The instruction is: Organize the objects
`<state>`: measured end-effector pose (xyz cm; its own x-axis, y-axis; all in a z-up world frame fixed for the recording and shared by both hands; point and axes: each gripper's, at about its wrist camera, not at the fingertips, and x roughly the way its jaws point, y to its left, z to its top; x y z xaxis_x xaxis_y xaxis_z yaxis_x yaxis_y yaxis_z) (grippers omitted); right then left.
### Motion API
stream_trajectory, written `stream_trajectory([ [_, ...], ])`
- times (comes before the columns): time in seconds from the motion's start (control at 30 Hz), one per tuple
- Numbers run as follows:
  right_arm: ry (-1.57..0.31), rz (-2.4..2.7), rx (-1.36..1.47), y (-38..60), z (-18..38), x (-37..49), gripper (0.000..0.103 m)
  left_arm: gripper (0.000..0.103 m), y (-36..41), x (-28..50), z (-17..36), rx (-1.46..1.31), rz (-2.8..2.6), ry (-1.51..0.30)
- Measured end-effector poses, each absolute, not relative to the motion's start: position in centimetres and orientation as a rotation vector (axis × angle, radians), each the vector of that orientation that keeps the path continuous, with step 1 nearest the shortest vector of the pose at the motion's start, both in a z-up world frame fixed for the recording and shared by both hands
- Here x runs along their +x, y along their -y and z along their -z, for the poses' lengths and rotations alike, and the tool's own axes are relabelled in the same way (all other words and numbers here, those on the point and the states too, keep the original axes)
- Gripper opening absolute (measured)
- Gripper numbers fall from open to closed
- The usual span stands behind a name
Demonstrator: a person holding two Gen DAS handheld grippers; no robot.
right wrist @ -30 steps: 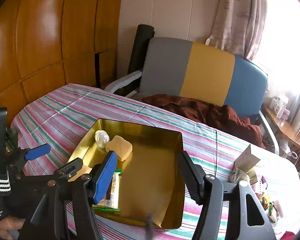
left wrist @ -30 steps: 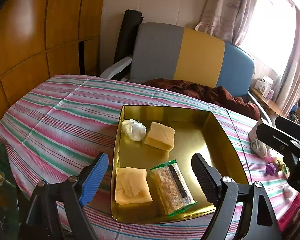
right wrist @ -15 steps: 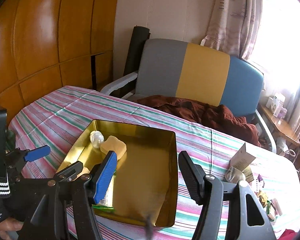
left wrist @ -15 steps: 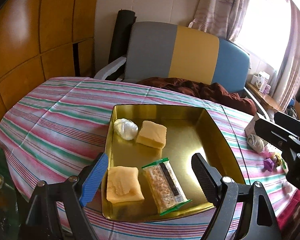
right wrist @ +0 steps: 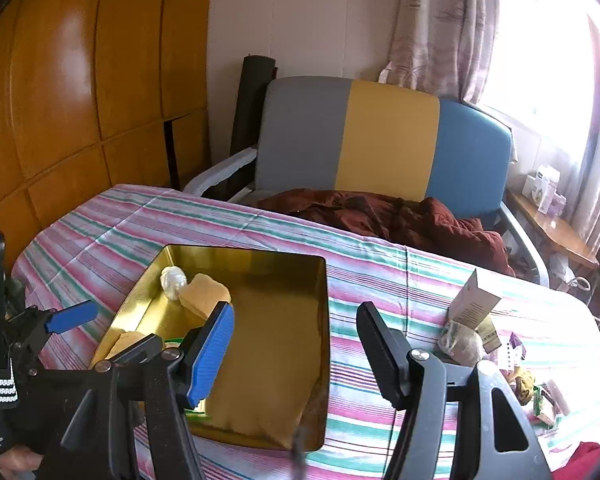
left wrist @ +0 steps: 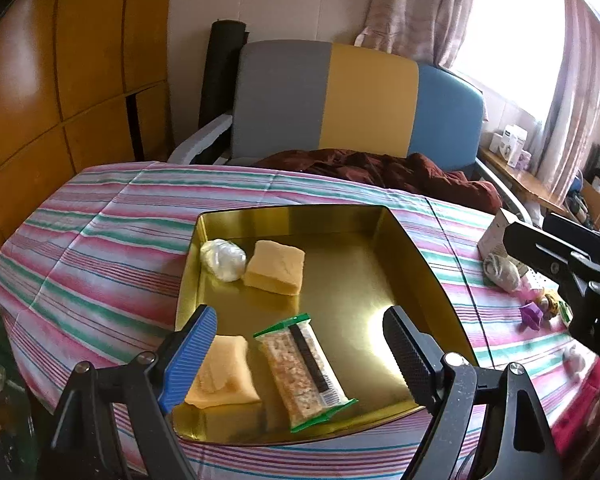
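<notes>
Nearest the cameras, the left claw (left wrist: 298,354) and right claw (right wrist: 296,350) both hang with fingers spread apart, holding nothing, over the gold tray (left wrist: 416,256) on the striped table (left wrist: 100,256). Four things lie in the tray: one wrapped cereal bar (left wrist: 304,368) and one yellow sponge (left wrist: 222,372) at its near end, then a second yellow sponge (left wrist: 276,266) touching one white wrapped lump (left wrist: 223,259) in the far left corner. Beyond stands one tricolour chair (left wrist: 360,100).

No text is reading legibly: print on the green-edged clear snack wrapper (left wrist: 305,368), the tan cardboard carton (right wrist: 473,305) and the white boxes on the windowsill (left wrist: 512,145) is showing too blurred to decipher.
</notes>
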<state>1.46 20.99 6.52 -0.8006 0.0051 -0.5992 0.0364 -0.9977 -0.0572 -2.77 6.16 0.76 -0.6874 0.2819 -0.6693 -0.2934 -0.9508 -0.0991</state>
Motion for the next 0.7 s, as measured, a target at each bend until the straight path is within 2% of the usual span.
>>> stream_trajectory([
  [0.7, 0.003, 3.032, 0.999, -25.9, -6.2, 1.6, 0.065, 0.085, -10.6, -2.8, -0.8, -1.034, -2.567, -0.129],
])
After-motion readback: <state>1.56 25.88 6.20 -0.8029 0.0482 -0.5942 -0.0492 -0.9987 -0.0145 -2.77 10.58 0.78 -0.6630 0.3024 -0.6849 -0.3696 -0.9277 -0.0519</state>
